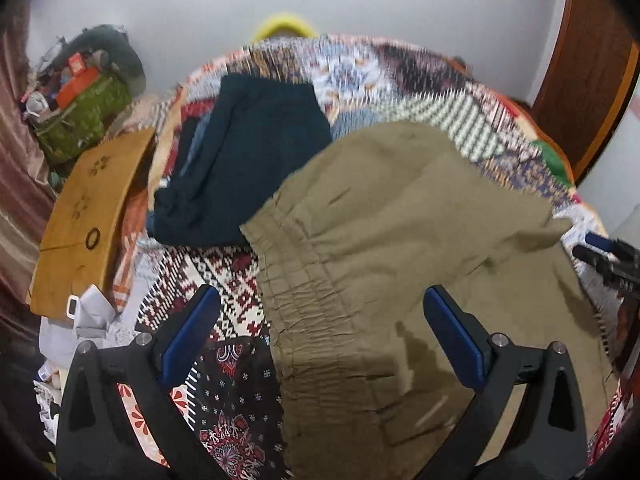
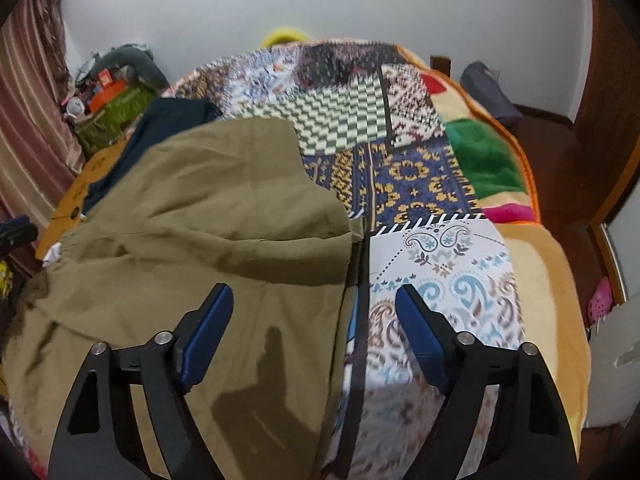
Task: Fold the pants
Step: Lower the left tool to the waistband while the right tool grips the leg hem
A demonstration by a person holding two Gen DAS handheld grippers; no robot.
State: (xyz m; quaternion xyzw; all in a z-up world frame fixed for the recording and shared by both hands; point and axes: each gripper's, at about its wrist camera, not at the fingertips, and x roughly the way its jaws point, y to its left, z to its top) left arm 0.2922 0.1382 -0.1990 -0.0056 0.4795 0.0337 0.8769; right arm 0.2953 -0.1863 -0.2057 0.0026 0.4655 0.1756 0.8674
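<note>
The olive-khaki pants (image 1: 408, 240) lie spread on the patchwork bedspread (image 1: 224, 284), their gathered elastic waistband (image 1: 296, 288) toward the left. My left gripper (image 1: 320, 316) is open and empty, hovering over the waistband end. The same pants fill the left of the right wrist view (image 2: 192, 248). My right gripper (image 2: 314, 312) is open and empty above the pants' right edge, where a dark strap (image 2: 358, 320) runs down. The right gripper also shows in the left wrist view (image 1: 608, 256) at the far right edge.
A dark teal garment (image 1: 248, 160) lies on the bed beyond the pants. A mustard cloth (image 1: 88, 216) hangs at the bed's left edge. A cluttered green bag (image 1: 80, 116) stands far left. Curtain on the left, wooden door (image 1: 592, 80) on the right. A paisley patch (image 2: 444, 280) lies right of the pants.
</note>
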